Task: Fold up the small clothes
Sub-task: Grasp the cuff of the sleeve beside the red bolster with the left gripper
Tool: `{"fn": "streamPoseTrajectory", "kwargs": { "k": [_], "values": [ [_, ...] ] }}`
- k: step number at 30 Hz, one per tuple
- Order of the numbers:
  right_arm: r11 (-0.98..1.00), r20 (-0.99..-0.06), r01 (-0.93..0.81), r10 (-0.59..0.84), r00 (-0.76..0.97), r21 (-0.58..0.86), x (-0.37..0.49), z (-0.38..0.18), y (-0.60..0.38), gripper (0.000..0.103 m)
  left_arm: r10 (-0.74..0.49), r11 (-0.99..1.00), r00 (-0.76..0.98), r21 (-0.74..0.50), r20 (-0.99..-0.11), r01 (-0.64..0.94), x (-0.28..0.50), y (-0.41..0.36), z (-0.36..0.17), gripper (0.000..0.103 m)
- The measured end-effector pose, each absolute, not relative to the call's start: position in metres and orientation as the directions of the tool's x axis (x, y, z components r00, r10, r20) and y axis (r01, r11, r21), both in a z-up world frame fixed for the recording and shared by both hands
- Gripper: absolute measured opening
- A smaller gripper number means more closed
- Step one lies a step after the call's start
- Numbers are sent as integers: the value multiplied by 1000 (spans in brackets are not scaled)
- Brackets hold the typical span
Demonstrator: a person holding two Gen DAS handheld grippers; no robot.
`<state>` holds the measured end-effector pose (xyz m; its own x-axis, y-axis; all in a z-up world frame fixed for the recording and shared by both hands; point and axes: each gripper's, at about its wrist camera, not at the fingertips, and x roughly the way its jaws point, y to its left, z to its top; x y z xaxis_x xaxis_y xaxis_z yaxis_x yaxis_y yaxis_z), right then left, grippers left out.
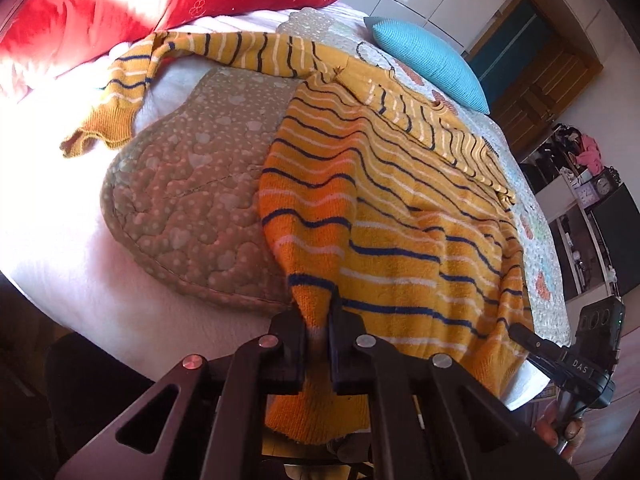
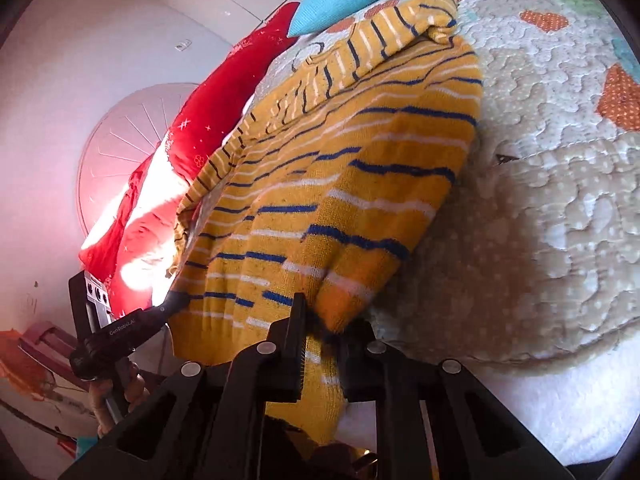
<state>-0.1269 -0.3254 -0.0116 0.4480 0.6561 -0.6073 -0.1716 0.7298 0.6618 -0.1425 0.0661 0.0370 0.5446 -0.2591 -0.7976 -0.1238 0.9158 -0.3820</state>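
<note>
Here the left gripper point(image 1: 318, 316) pinches the striped sweater point(image 1: 400, 216) at its hem. The right gripper point(image 2: 320, 320) clamps the hem too, over the bed point(image 1: 80, 272).

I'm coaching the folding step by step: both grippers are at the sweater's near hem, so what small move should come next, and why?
Probably lift the hem and carry it toward the collar. The left gripper and right gripper are each shut on the striped sweater, which lies spread on the bed, one sleeve still stretched out sideways.
</note>
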Motion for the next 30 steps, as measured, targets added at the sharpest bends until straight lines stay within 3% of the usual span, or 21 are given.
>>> {"fn": "streamPoseTrajectory", "kwargs": {
  "k": [6, 9, 14, 16, 18, 19, 20, 27, 30],
  "values": [
    [778, -637, -118, 581, 506, 617, -173, 3, -387, 5, -219, 944, 564, -318, -796, -83, -175, 54, 53, 7],
    [825, -702, -46, 506, 501, 563, -189, -12, -409, 5, -198, 952, 540, -292, -818, -94, -184, 54, 40, 6],
    [845, -700, -32, 463, 544, 533, -191, 1, -423, 7, -183, 942, 556, -307, -811, -138, -188, 74, 40, 8],
    [842, -686, -48, 469, 557, 537, -180, 10, -417, 13, -153, 940, 585, -301, -796, -164, -186, 86, 48, 22],
    [842, -672, -73, 476, 567, 535, -165, 20, -400, 30, -100, 934, 622, -288, -777, -210, -181, 102, 57, 62],
    [844, -668, -93, 480, 569, 528, -158, 24, -390, 37, -67, 930, 645, -282, -761, -236, -178, 112, 62, 66],
    [849, -667, -113, 482, 569, 517, -151, 27, -379, 38, -35, 927, 659, -270, -751, -259, -173, 123, 65, 67],
    [836, -664, -182, 526, 531, 517, -117, 26, -316, 38, 153, 918, 610, -116, -777, -378, -108, 196, 60, 71],
    [848, -691, -187, 516, 506, 496, -114, 19, -305, 38, 162, 918, 579, -92, -799, -385, -79, 220, 44, 71]
  ]
}}
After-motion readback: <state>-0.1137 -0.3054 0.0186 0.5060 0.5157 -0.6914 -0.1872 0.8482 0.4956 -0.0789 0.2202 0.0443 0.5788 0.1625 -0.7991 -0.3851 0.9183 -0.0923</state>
